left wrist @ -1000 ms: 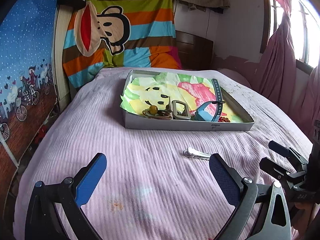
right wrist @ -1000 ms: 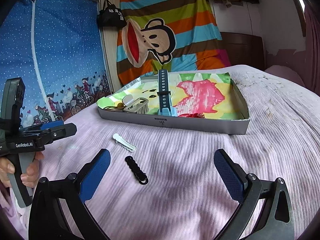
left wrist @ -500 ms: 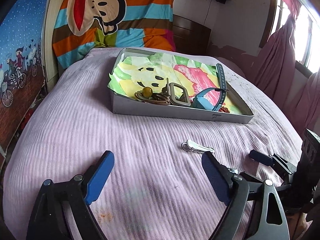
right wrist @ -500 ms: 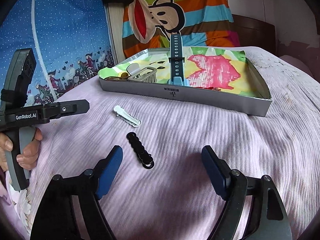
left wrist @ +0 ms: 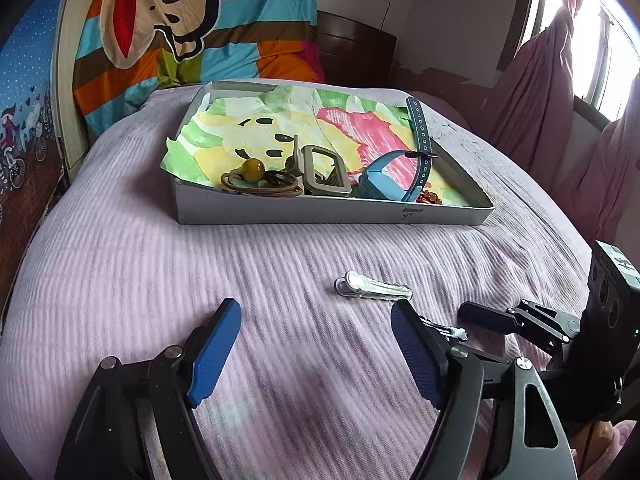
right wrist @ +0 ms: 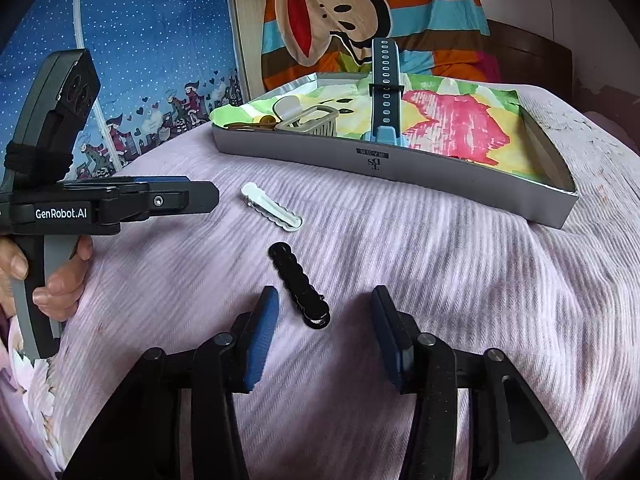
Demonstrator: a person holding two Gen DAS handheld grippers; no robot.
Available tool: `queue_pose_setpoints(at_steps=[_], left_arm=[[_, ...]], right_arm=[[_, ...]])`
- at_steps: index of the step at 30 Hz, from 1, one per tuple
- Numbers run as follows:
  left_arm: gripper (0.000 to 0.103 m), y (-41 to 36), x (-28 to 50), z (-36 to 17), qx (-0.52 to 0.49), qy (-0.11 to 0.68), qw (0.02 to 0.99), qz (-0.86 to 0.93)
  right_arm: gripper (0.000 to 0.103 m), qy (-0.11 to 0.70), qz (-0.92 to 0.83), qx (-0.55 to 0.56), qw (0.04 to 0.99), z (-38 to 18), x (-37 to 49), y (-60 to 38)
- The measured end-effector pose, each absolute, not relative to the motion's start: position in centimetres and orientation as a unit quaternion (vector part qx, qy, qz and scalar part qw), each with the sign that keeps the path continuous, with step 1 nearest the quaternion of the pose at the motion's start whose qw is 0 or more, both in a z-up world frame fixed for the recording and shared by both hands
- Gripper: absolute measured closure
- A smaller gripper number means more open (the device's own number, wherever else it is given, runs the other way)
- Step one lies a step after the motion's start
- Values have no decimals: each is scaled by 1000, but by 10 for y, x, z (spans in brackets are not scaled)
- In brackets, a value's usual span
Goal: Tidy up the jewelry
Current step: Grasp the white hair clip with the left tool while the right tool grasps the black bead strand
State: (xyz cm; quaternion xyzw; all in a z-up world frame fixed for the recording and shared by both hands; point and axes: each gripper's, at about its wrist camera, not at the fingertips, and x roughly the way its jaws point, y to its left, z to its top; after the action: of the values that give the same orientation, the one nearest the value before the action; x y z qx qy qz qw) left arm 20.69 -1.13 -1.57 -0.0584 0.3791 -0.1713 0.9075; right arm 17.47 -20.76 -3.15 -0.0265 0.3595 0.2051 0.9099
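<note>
Left gripper (left wrist: 316, 346): fingers apart, just been narrowing, grasping nothing.
Right gripper (right wrist: 322, 326): fingers released, just been narrowing; black hair clip (right wrist: 299, 285) apparently just ahead, untouched.
White hair clip (left wrist: 374, 291): on bed (left wrist: 120, 264).

Two hair clips lie on the bedspread at frame centre: one white clip (right wrist: 271, 208), one black clip (right wrist: 298, 284). One tray (right wrist: 400, 168) sits above, holding one blue watch (right wrist: 385, 92).

Bed (left wrist: 120, 264), ribbed lilac cover. Directly on it: grey shallow tray (left wrist: 320, 210), toward the head edge; white hair clip (left wrist: 374, 287), mid-bed; black scalloped hair clip (right wrist: 298, 285), just beside the white one, apart from it.
</note>
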Motion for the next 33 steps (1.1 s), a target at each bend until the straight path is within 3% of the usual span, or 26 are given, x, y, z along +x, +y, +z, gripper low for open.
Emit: queue_pose_setpoints(at_steps=[4,6,19,28,33], left_arm=[[32,-16,211,-17,-51,382,904,-182],[34,-20,214,-17,-43,383,903,-188],[46,-48,228,-18,23,377,901,-212],[67,-64,223,-20,54,367,898,-235],[73,-63,218,-19,57,367,897,-241]], right_arm=[[84,363,201,-26,910,-34,178,-208],[87,364,198,-21,910,-34,179,-211],[88,342,125,43,930,-31,188,-244],[88,341,119,76,929,-37,195,-252],[88,343,122,84,928,-40,195,-255]])
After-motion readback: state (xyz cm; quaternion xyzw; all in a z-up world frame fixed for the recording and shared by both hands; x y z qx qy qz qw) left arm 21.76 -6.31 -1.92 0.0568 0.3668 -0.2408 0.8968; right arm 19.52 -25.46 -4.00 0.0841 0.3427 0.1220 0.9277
